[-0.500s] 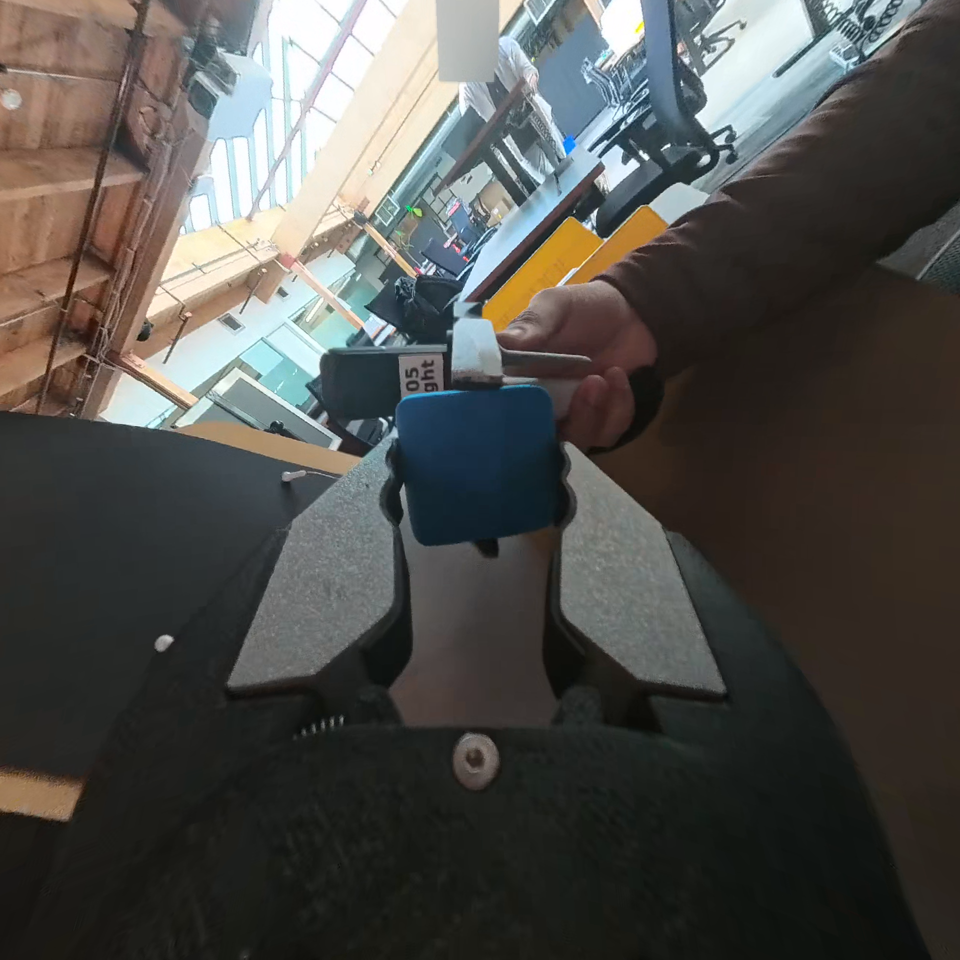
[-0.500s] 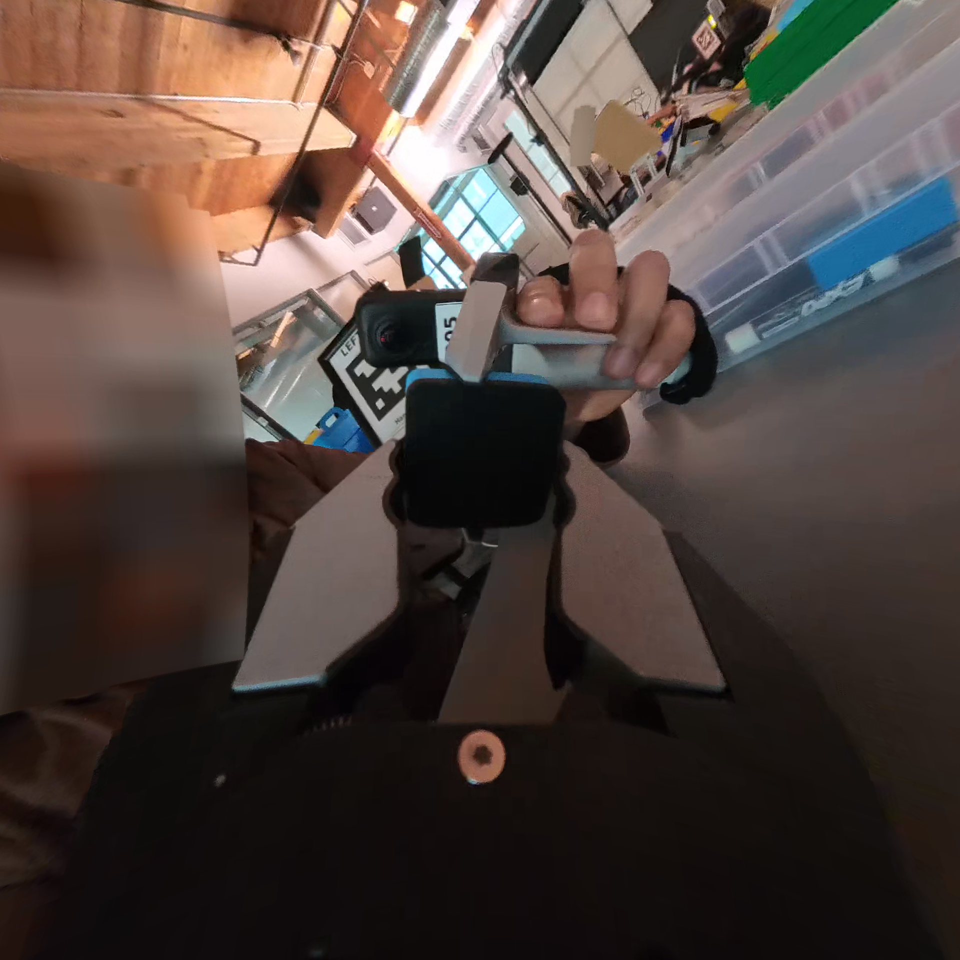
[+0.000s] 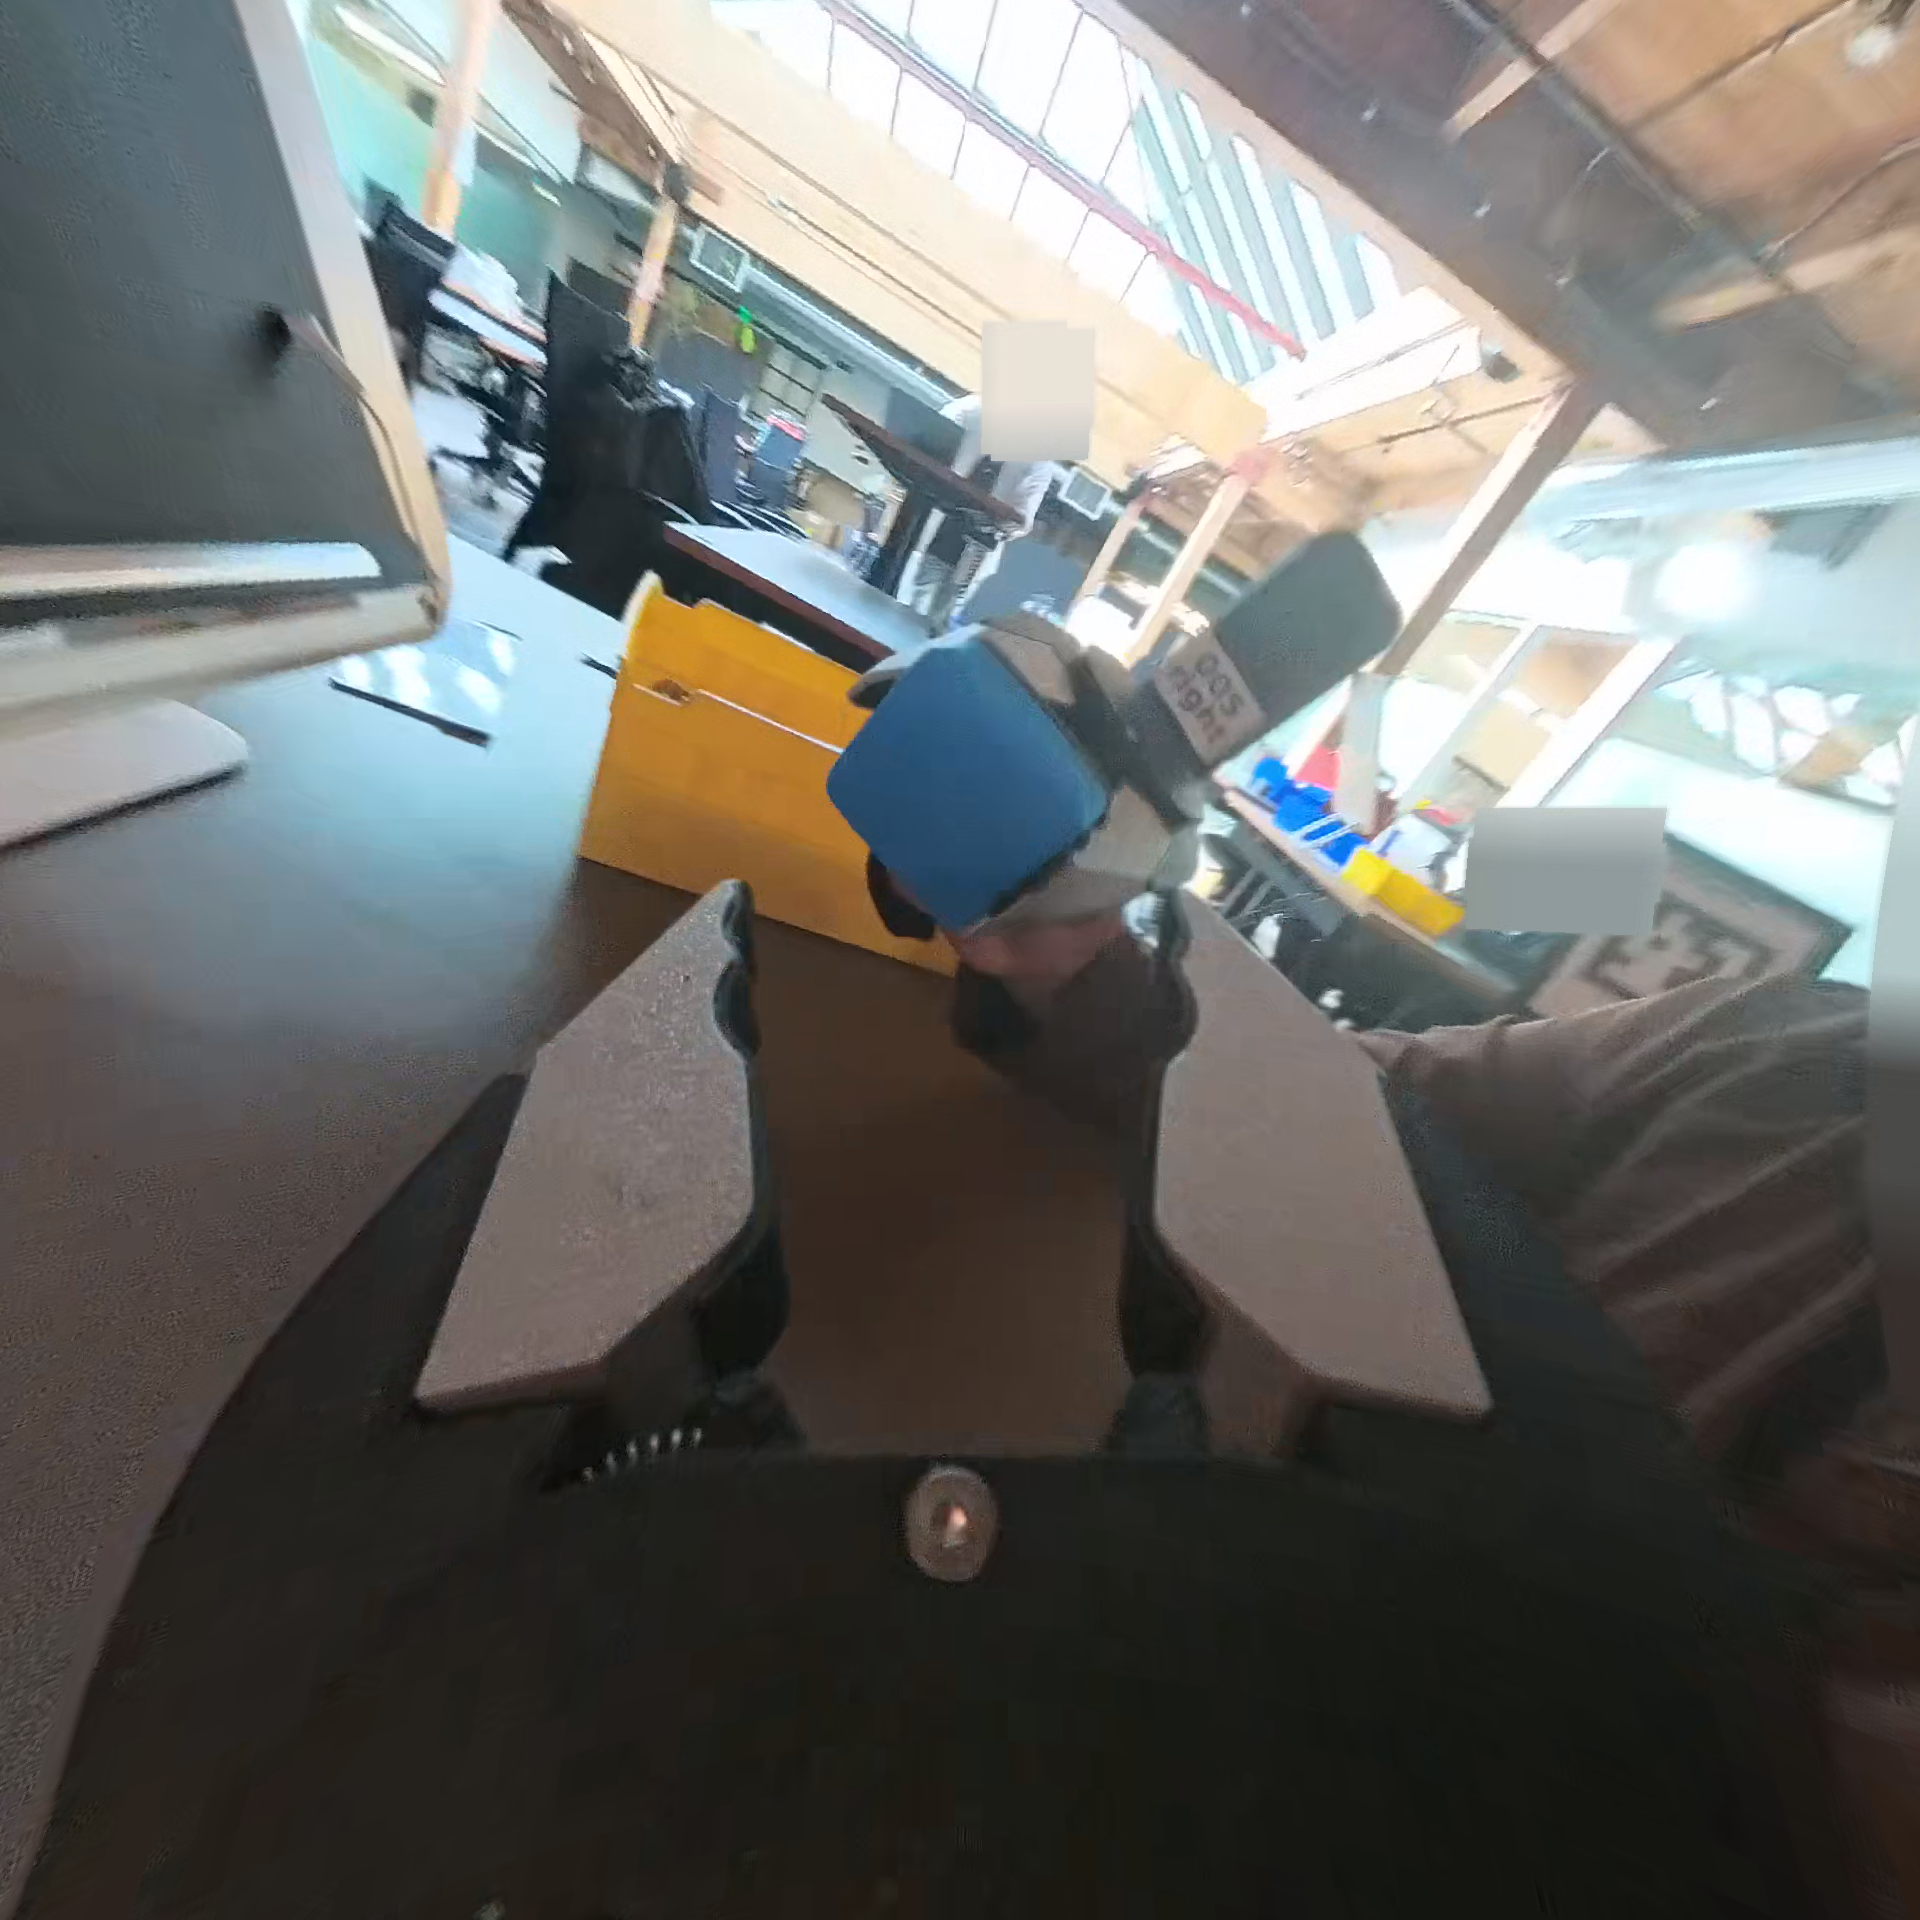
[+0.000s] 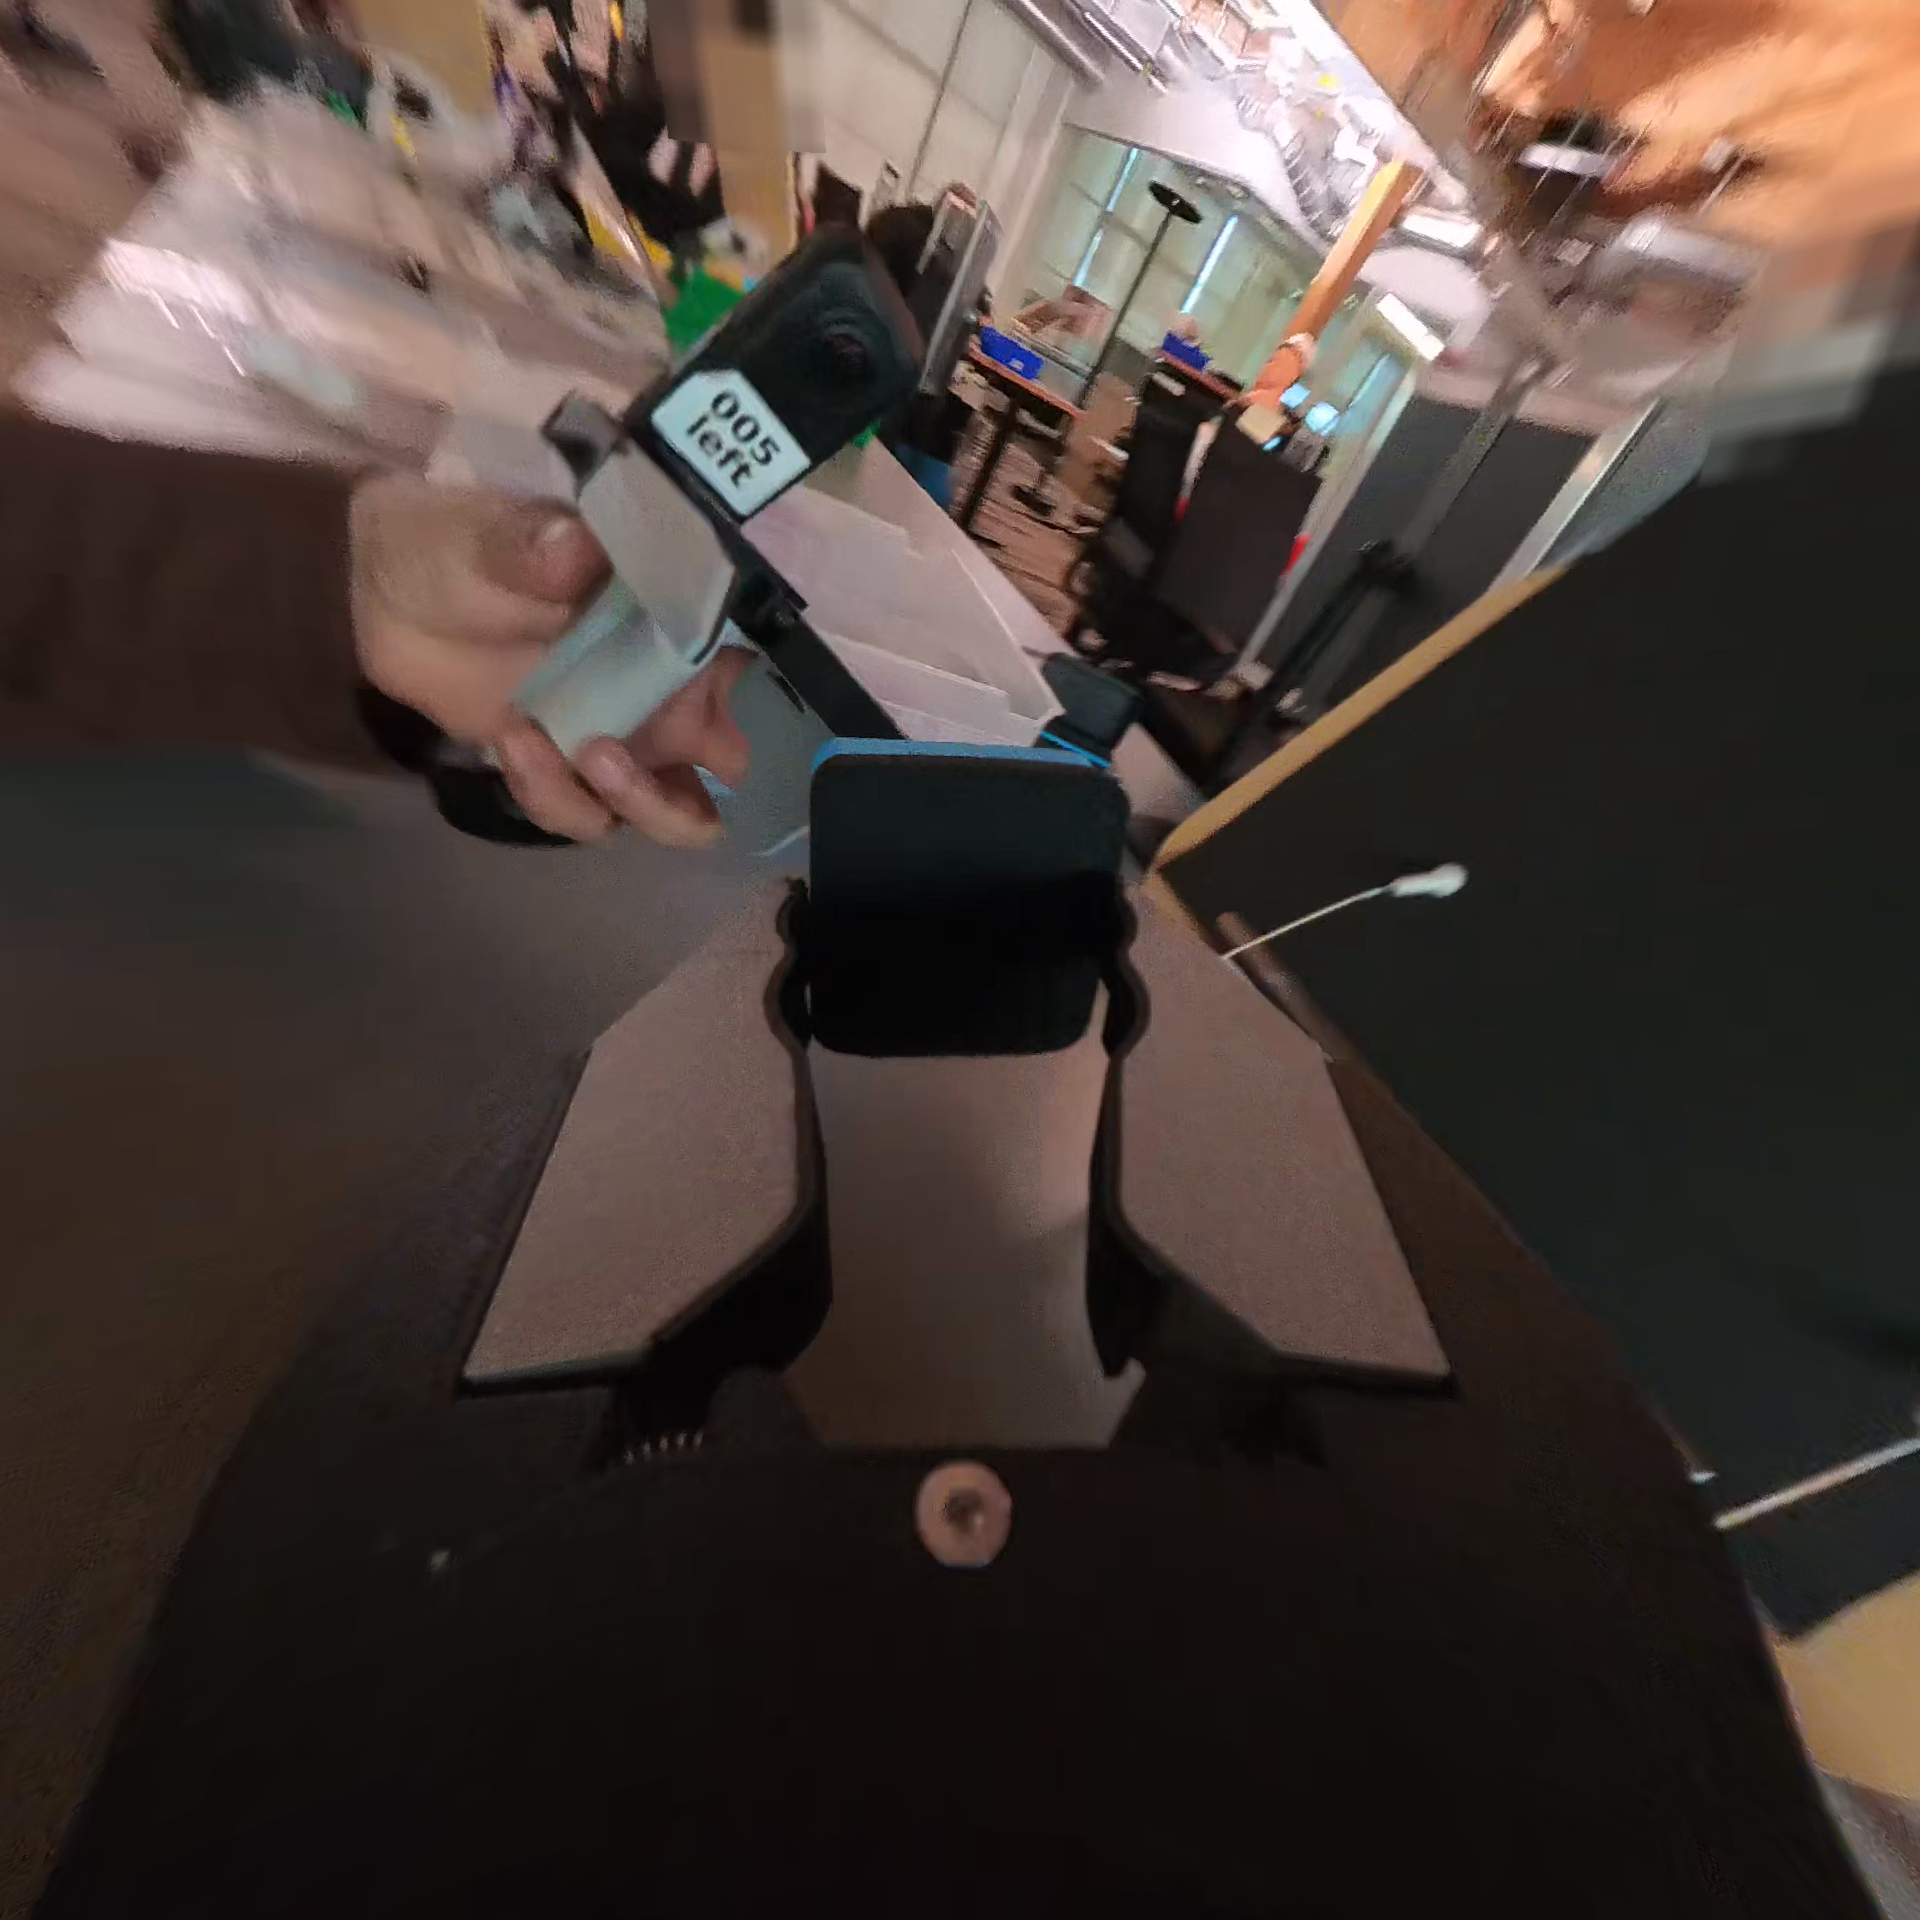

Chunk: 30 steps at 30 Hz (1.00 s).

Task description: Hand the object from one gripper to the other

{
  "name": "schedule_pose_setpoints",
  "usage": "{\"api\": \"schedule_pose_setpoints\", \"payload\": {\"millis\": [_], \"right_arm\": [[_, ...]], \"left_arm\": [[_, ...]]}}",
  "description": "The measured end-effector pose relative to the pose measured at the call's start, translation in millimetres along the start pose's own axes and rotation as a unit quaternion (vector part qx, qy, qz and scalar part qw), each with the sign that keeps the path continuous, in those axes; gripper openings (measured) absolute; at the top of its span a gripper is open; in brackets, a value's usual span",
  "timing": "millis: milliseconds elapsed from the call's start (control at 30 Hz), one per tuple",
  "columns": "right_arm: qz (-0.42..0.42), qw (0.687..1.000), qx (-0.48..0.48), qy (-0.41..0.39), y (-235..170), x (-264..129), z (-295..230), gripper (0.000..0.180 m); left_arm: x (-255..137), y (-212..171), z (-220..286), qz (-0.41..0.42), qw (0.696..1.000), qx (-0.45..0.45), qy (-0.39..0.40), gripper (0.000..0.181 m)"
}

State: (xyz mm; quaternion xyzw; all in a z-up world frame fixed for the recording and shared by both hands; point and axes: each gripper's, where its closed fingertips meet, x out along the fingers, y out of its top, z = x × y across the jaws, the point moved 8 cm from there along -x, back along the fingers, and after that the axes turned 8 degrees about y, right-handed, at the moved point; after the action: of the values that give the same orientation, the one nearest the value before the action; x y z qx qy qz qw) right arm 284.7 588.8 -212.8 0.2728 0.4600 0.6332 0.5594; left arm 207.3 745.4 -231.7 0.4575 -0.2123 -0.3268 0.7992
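Note:
The blue block (image 3: 956, 790) is clamped between the fingers of my right gripper (image 3: 1049, 748), which shows ahead and slightly right in the left wrist view, held up above the dark table (image 3: 260, 987). My left gripper (image 3: 951, 966) is open and empty, its fingers wide apart just below and short of the block. In the right wrist view my right gripper (image 4: 961, 935) is shut on the block (image 4: 966, 883), which looks dark there with a blue top edge. A hand (image 4: 499, 623) holds the left gripper's body (image 4: 665, 540) up to the left, apart from the block.
A yellow bin (image 3: 717, 769) stands on the table behind the block. A monitor (image 3: 187, 312) rises at the left. A black partition panel (image 4: 1610, 831) with a white cable (image 4: 1351, 904) is on the right. A brown sleeve (image 3: 1610, 1143) crosses at the right.
Both grippers were shut on the block together. My left gripper has opened, let go and drawn back. The right gripper keeps the block, and both views have swung round.

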Motion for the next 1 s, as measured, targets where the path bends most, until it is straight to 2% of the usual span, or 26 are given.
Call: {"api": "schedule_pose_setpoints", "payload": {"millis": [133, 267, 333, 433, 500, 567, 667, 733, 800, 867, 933, 1000], "right_arm": [[-0.05, 0.988, -0.138, -0.038, -2.5, 17.6, -22.1, 0.054], [-0.084, 0.977, -0.184, -0.07, -4.8, 27.1, -29.8, 0.054], [-0.104, 0.972, -0.196, -0.075, -7.3, 29.8, -31.0, 0.054], [-0.132, 0.961, -0.223, -0.102, -11.6, 32.1, -31.0, 0.054], [-0.132, 0.961, -0.22, -0.103, -15.2, 31.3, -30.4, 0.053], [-0.112, 0.978, -0.158, -0.08, -16.3, 27.3, -26.6, 0.055], [-0.073, 0.997, -0.005, -0.028, -19.4, 19.1, -11.2, 0.052], [-0.031, 0.992, 0.124, 0.02, -23.0, 15.8, -0.4, 0.063], [0.027, 0.965, 0.251, 0.074, -25.1, 12.7, 9.2, 0.076], [0.101, 0.923, 0.348, 0.132, -24.1, 9.6, 15.4, 0.081], [0.12, 0.898, 0.398, 0.146, -27.4, 11.6, 17.9, 0.088], [0.115, 0.898, 0.397, 0.152, -27.3, 16.5, 13.5, 0.09]], "left_arm": [[11.8, -8.9, 6.2, -0.018, 0.999, -0.038, -0.035, 0.086], [23.8, -20.4, 5.7, -0.067, 0.998, -0.001, -0.004, 0.068], [25.4, -21.2, 2.7, -0.069, 0.997, 0.031, 0.029, 0.051], [25.2, -21.1, 1.3, -0.071, 0.992, 0.082, 0.066, 0.039], [21.9, -19.3, -1.6, -0.076, 0.983, 0.128, 0.107, 0.024], [16.7, -14.9, -2.6, -0.066, 0.973, 0.172, 0.137, 0.02], [9.8, -6.8, -1.0, -0.04, 0.957, 0.228, 0.173, 0.019], [6.8, -0.6, 5.8, -0.004, 0.937, 0.295, 0.189, 0.018], [4.8, -0.4, 6.0, -0.015, 0.878, 0.4, 0.262, 0.019], [6.4, -2.6, 11.1, -0.012, 0.817, 0.492, 0.301, 0.019], [12.0, -7.4, 19.3, -0.012, 0.772, 0.555, 0.309, 0.019], [18.5, -13.2, 25.5, -0.016, 0.741, 0.597, 0.306, 0.019]]}}
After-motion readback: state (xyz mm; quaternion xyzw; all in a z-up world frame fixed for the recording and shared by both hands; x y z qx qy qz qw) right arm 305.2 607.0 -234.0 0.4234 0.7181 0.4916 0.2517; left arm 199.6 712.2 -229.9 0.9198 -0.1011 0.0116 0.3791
